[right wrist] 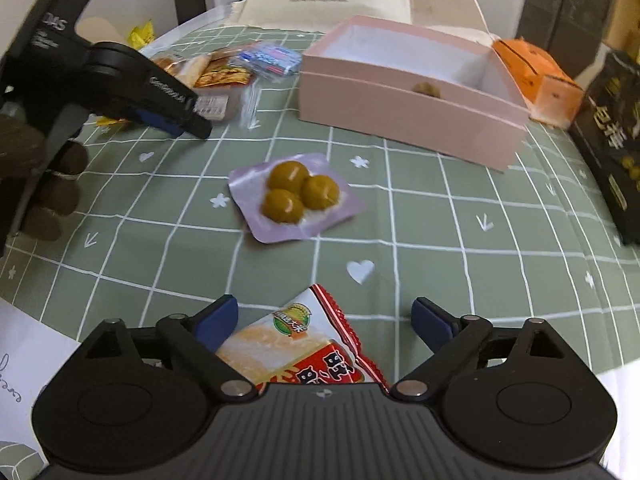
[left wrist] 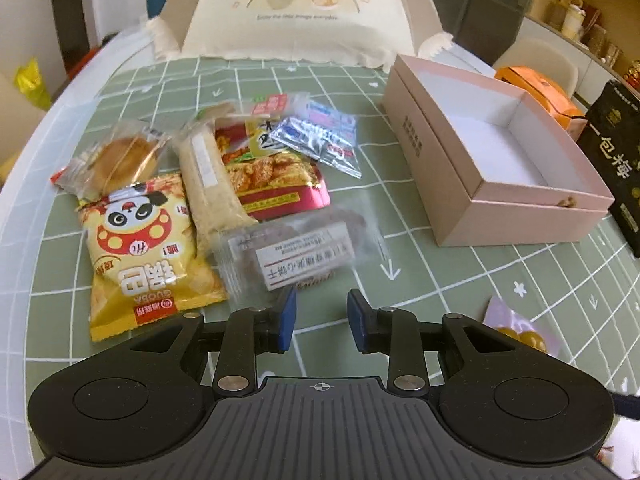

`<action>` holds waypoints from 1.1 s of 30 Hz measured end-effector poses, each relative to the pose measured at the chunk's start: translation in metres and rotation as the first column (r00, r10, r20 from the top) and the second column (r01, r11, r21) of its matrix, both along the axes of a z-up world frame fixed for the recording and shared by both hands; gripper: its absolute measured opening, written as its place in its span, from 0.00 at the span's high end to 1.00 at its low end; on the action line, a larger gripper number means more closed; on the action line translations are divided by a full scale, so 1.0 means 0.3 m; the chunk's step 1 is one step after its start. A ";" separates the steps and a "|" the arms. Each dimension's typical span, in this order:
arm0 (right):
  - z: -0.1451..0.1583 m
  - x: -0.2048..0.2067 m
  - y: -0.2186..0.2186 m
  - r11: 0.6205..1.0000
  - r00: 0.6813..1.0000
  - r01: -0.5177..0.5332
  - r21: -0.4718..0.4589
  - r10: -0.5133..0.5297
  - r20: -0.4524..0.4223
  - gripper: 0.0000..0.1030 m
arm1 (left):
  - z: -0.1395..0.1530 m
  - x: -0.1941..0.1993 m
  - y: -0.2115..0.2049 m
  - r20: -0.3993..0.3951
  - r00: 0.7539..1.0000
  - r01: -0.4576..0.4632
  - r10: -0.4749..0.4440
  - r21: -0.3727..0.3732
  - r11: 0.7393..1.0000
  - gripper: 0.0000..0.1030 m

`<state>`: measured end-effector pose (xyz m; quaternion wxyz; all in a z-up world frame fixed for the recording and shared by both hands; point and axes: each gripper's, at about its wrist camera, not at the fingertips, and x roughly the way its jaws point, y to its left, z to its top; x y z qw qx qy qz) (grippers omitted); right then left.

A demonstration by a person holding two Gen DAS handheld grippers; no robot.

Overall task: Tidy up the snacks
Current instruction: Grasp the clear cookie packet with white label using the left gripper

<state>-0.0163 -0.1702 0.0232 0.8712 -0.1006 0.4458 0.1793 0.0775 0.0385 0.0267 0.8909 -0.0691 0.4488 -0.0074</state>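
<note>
Several snack packets lie in a pile on the green checked cloth: a yellow panda bag (left wrist: 144, 248), a clear cookie packet (left wrist: 292, 248), a long pale bar (left wrist: 208, 184), a red packet (left wrist: 276, 180) and silver-blue sachets (left wrist: 320, 136). My left gripper (left wrist: 322, 318) hovers just right of the cookie packet, slightly open with nothing between its pads. An empty pink box (left wrist: 500, 208) (right wrist: 400, 120) stands open to the right. My right gripper (right wrist: 324, 322) is wide open over a red-and-white cracker packet (right wrist: 304, 348), pads clear of it. Ahead lies a purple packet (right wrist: 298, 196) of three green balls.
An orange box (right wrist: 540, 76) and a black box (right wrist: 612, 140) stand right of the pink box. A cream cushion (left wrist: 296, 12) blocks the table's far side. The left gripper (right wrist: 176, 116), held by a gloved hand (right wrist: 40, 184), reaches in at the right wrist view's upper left. White paper (right wrist: 24, 360) lies near left.
</note>
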 end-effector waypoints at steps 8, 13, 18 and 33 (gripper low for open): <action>-0.001 -0.013 -0.012 0.999 1.000 0.023 0.024 -0.024 0.010 0.07 | 0.082 0.090 0.112 0.122 0.983 0.139 -0.136 -0.017 0.990 0.69; 0.004 -0.019 -0.020 1.000 1.000 0.014 0.024 -0.014 -0.001 0.07 | -0.001 0.134 0.148 0.048 0.975 0.220 -0.215 -0.119 0.968 0.69; 0.001 -0.020 -0.041 0.999 1.000 -0.002 0.034 0.002 0.008 0.06 | -0.011 -0.025 0.049 0.017 0.918 0.395 -0.396 0.049 0.918 0.69; -0.010 -0.010 -0.034 1.000 1.000 -0.010 0.027 0.009 0.022 0.00 | 0.000 0.134 0.127 0.017 0.915 0.404 -0.404 -0.007 0.915 0.66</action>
